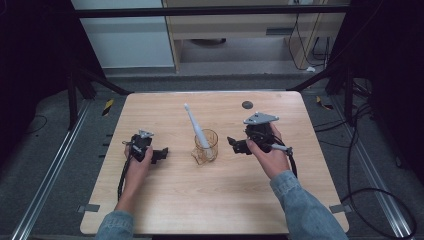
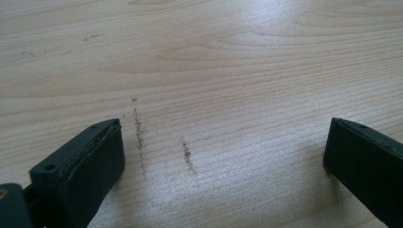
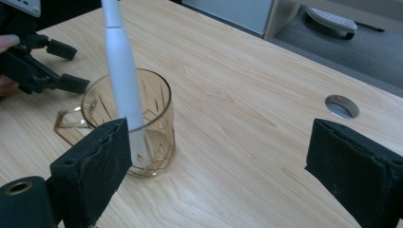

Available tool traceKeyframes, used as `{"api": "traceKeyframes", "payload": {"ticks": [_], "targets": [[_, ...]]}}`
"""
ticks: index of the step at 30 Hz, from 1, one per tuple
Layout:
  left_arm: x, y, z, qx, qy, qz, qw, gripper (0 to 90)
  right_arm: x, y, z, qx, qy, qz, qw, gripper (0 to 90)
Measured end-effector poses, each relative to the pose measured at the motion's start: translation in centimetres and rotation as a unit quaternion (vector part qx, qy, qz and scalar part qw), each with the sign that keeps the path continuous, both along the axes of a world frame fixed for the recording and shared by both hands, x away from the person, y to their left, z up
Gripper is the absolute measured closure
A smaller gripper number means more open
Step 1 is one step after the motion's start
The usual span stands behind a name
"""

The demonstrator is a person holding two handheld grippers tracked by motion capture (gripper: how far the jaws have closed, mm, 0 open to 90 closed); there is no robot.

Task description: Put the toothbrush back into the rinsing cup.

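An amber glass mug [image 1: 207, 148] stands at the middle of the wooden table [image 1: 165, 200], with a white electric toothbrush [image 1: 195, 126] leaning in it, head up and tilted to the far left. My right gripper [image 1: 234, 145] hovers just right of the mug, open, nothing between its pads. In the right gripper view the mug [image 3: 154, 118] and toothbrush [image 3: 122, 71] sit just behind the left jaw. My left gripper [image 1: 163, 154] rests on the table left of the mug, open and empty. In the left gripper view its pads [image 2: 97, 166] frame bare wood.
A round cable hole [image 1: 247, 105] lies near the table's far edge, right of centre, also the hole [image 3: 341, 106] in the right gripper view. Cables trail from both grippers. Dark frame rails and floor surround the table.
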State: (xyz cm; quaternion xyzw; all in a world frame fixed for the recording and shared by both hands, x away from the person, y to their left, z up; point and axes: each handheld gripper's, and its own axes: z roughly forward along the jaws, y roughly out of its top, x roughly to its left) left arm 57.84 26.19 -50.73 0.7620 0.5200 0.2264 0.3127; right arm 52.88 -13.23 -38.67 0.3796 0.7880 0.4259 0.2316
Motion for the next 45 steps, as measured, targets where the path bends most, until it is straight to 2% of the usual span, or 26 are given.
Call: {"api": "traceKeyframes", "payload": {"ticks": [10, 19, 37, 45], "targets": [[0.0, 0.0, 0.0, 0.0, 0.0, 0.0, 1.0, 0.0, 0.1, -2.3, -0.6, -0.011, -0.003, -0.026, 0.9996, 7.6], [0.0, 0.0, 0.0, 0.0, 0.0, 0.0, 1.0, 0.0, 0.3, -3.9, -1.6, -0.02, 0.007, -0.042, 0.9989, 7.0], [0.0, 0.0, 0.0, 0.0, 0.0, 0.0, 1.0, 0.0, 1.4, -7.4, -4.7, -0.033, 0.051, -0.069, 0.9957, 9.6], [0.0, 0.0, 0.0, 0.0, 0.0, 0.0, 1.0, 0.0, 2.6, -7.9, -6.9, -0.037, 0.073, -0.08, 0.9934, 9.9]]}}
